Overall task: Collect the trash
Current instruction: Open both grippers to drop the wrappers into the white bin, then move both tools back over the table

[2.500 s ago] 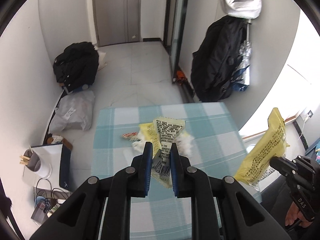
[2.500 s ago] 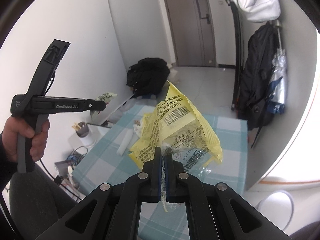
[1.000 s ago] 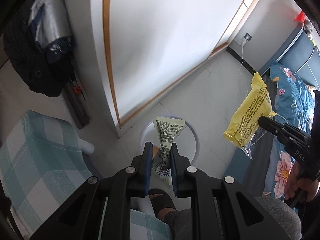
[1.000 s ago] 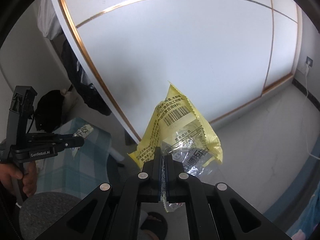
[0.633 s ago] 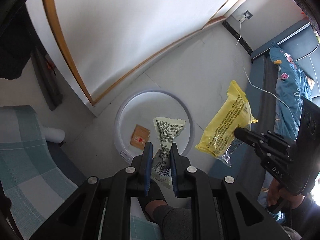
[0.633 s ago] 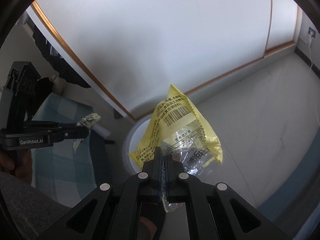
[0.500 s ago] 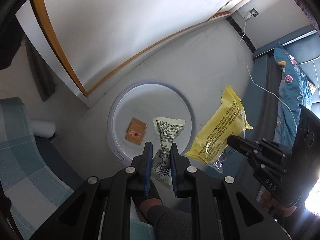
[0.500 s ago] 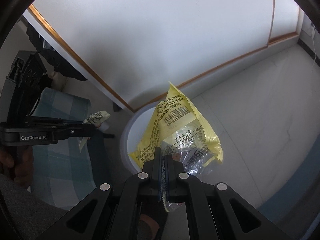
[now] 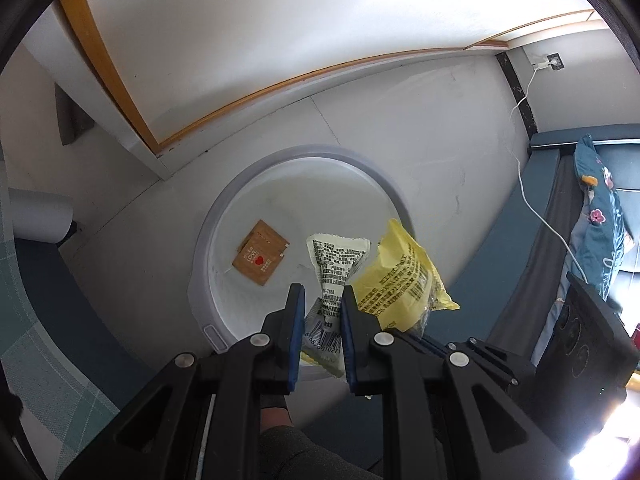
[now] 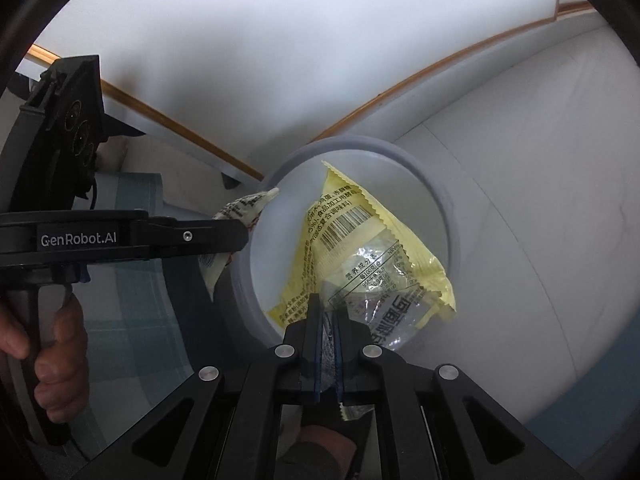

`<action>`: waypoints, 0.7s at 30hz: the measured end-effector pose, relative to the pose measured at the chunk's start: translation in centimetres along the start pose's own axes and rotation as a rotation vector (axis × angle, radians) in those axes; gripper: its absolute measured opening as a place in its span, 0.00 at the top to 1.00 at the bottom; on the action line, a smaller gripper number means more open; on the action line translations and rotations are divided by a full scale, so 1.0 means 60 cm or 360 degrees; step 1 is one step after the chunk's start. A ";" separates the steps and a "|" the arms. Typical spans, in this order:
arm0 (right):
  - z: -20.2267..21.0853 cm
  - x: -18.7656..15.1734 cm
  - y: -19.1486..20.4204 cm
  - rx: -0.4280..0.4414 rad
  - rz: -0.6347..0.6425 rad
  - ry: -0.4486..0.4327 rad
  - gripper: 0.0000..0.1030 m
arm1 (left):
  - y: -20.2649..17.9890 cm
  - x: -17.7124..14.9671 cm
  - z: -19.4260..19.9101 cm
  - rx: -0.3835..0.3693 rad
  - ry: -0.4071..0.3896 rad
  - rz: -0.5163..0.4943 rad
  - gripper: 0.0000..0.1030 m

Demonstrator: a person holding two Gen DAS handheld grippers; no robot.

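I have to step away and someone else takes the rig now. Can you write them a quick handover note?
Left hand-held gripper: shut on the pale printed snack wrapper, over the round white plastic bin.
Right hand-held gripper: jaws just began opening; the yellow crinkled snack bag sits between them, above the bin.
Done: brown paper sachet lies in the bin.
Left: drop both wrappers in.

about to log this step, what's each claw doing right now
left claw: closed on the white wrapper, over the bin.
right claw: just opening slightly, yellow wrapper between its pads.
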State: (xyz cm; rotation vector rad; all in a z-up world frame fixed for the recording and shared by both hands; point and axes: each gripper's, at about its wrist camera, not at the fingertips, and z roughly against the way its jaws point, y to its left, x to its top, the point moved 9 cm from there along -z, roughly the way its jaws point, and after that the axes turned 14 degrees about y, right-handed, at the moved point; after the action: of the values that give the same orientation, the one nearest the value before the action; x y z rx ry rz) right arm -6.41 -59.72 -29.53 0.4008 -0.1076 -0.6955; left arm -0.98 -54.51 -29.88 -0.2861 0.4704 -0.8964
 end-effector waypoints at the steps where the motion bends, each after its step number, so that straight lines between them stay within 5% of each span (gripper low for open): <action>1: -0.008 0.002 0.001 0.0004 0.0001 0.0014 0.93 | 0.002 0.001 -0.002 0.0015 0.0005 0.0000 0.87; 9: -0.053 0.007 -0.013 0.0065 -0.0119 0.0094 0.78 | 0.011 0.009 -0.016 0.0030 0.0033 0.0041 0.84; 17: -0.034 0.006 -0.027 0.0021 -0.0112 0.0059 0.68 | 0.009 0.006 -0.020 0.0082 0.0026 0.0021 0.52; 21: -0.022 0.001 -0.036 0.0027 -0.0142 0.0036 0.63 | 0.004 -0.004 -0.017 0.0150 0.0019 -0.0045 0.50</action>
State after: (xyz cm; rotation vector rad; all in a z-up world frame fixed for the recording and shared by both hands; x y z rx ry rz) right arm -7.36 -60.81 -31.62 0.4318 -0.0744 -0.7780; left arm -1.45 -54.20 -30.77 -0.2016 0.4344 -0.9456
